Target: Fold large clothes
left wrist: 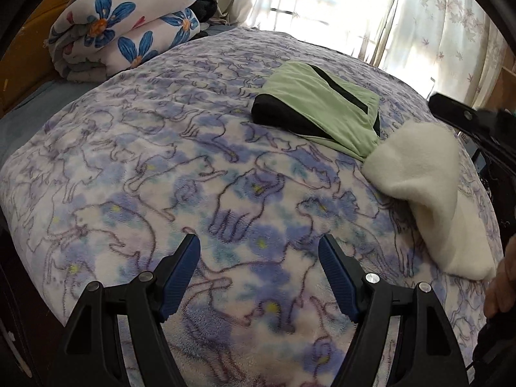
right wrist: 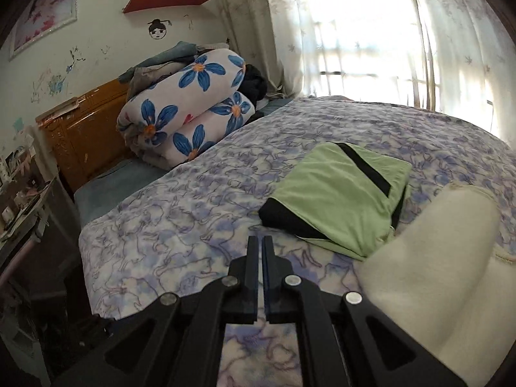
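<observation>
A folded green and black garment (left wrist: pixel 317 108) lies on the purple cat-print bed blanket (left wrist: pixel 161 177); it also shows in the right wrist view (right wrist: pixel 338 195). A cream fleece garment (left wrist: pixel 429 187) lies folded just right of it, also in the right wrist view (right wrist: pixel 441 277). My left gripper (left wrist: pixel 259 250) is open and empty, low over the blanket, well short of both garments. My right gripper (right wrist: pixel 261 242) is shut with nothing between its jaws, above the blanket (right wrist: pixel 180 219) just left of the cream garment. Part of the right gripper's body (left wrist: pixel 458 113) shows beyond the cream garment.
A rolled quilt with blue flowers (right wrist: pixel 190 113) and piled clothes sit at the head of the bed against a wooden headboard (right wrist: pixel 80 129). A cluttered side table (right wrist: pixel 22 206) stands at the left. Curtains (right wrist: pixel 354 32) cover the bright window behind the bed.
</observation>
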Demonstrator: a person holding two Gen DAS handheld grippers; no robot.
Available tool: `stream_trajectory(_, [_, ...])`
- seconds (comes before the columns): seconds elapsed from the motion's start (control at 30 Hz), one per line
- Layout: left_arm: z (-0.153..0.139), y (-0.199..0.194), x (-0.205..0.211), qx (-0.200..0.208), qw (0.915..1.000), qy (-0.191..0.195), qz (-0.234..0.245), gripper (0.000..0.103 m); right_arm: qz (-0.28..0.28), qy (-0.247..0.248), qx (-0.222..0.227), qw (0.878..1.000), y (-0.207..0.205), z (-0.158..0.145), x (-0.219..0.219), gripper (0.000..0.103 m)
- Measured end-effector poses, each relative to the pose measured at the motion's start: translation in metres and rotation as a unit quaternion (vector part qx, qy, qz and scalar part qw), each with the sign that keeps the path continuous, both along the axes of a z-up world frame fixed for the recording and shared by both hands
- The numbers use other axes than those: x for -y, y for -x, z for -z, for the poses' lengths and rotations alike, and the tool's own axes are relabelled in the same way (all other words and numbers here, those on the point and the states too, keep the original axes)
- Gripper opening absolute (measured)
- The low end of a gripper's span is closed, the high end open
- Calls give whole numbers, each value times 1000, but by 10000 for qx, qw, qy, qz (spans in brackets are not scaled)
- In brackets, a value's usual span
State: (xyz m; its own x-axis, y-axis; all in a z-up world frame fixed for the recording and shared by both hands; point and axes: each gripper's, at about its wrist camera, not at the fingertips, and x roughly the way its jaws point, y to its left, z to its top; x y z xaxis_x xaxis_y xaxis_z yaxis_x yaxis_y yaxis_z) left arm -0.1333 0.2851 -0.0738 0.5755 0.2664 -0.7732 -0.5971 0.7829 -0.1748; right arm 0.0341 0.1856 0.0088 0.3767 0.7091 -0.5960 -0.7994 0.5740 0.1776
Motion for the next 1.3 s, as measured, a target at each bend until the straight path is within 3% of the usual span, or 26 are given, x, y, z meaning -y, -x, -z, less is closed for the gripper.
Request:
stream_trajectory(0.13, [12, -33, 3, 66, 9966, 439, 695, 74, 972, 191, -414, 9942, -29, 20, 86, 26])
stream_trajectory(0.27, [20, -67, -9, -67, 9948, 589, 830, 74, 2248, 693, -668, 9696, -59, 51, 180, 27])
stream_trajectory(0.47, [36, -84, -48, -533, 9975, 364, 303, 74, 3783, 962, -1188, 9130, -68, 96, 307, 27])
stream_trajectory(0.57, [39, -85, -62, -765, 9969, -81, 180, 74, 4432, 1014, -1150, 8832, -69, 105, 352, 27])
stream_trajectory(0.67, [44, -82, -88, -952, 9943, -471, -14, 74, 5027, 1128, -1190, 8488, -84, 113, 395, 27])
stream_trajectory(0.83, [62, -84, -142, -1436, 9854, -754, -516, 74, 5663, 1560, -1263, 7994, -117, 131, 444, 27])
stream_trajectory(0.97, [69, -83, -157, -1404, 9877, -403, -553, 74, 5695, 1425, -1375, 7978, -122, 137, 459, 27])
stream_trajectory(1.07, [66, -85, -147, -1188, 9909, -525, -344, 74, 5627, 1649, -1206, 8010, -119, 137, 446, 28])
stream_trajectory(1.17, [78, -92, -141, -1397, 9883, -543, -278, 76, 5583, 1801, -1257, 8001, -122, 144, 442, 32])
stream_trajectory(1.23, [88, -92, -146, -1530, 9859, -582, -351, 94, 5554, 1836, -1355, 7997, -129, 149, 445, 33])
stream_trajectory(1.3, [92, -86, -156, -1436, 9869, -403, -614, 99, 5551, 1729, -1398, 8015, -128, 153, 448, 34])
